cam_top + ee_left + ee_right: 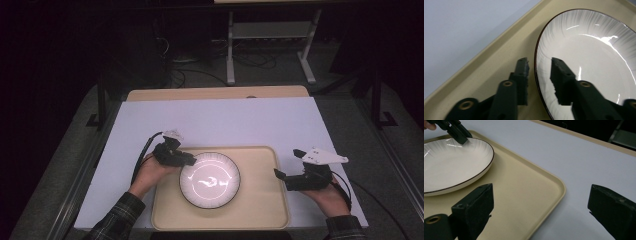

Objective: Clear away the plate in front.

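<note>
A white ribbed plate (210, 180) with a thin dark rim lies on a beige tray (260, 200). My left gripper (190, 161) is at the plate's left rim. In the left gripper view its jaws (539, 67) straddle the rim of the plate (594, 62), one over the tray (499, 57) and one over the plate's inside, with a gap on each side. My right gripper (286, 162) stands wide open at the tray's right edge. In the right gripper view its jaws (541, 207) frame the tray's rim (559, 190), with the plate (449, 162) and the left gripper (461, 137) farther off.
A white sheet (220, 120) covers the table under the tray, with a bare wooden strip (215, 93) along the far edge. Beyond the table a metal stand (230, 50) and cables sit on the dark floor.
</note>
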{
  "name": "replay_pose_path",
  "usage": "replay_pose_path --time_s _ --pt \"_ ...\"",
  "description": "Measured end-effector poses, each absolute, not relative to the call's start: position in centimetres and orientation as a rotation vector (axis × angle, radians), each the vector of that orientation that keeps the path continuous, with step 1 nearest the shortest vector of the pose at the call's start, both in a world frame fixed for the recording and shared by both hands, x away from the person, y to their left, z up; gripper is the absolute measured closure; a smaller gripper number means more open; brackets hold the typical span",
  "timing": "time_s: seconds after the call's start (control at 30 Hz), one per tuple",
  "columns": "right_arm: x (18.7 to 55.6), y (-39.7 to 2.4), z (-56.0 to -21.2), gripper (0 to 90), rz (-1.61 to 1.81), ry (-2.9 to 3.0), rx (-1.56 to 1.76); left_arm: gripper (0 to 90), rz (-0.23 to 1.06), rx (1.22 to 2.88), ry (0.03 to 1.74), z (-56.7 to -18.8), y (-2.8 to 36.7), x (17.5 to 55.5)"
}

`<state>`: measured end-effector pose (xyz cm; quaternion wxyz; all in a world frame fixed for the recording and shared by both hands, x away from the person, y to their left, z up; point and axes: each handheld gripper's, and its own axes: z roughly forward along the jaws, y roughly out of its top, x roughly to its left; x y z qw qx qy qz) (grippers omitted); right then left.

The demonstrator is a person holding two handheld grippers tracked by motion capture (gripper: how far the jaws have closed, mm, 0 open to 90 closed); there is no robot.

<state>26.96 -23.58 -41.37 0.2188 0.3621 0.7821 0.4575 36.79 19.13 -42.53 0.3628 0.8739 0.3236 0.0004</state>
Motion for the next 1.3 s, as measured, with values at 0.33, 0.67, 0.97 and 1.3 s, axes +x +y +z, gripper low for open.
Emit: replay_pose_path --time_s 0.33,0.67,0.97,1.3 --pt "27.0 -23.7 -41.4 5.7 1.272 2.164 1.004 27.6 0.094 2.171 0.747 -41.5 19.9 36.3" --pt "27.1 -23.7 -41.4 5.7 1.275 2.169 0.999 6.6 0.216 2.137 0.731 -40.3 21.6 35.1" --pt "27.0 -24.1 -41.4 5.7 1.291 2.171 1.015 1.7 0.269 2.129 0.718 -39.3 23.7 34.1" --pt "26.7 -24.2 -41.3 5.7 1.304 2.166 1.020 1.8 0.334 2.111 0.745 -39.3 26.5 32.6"
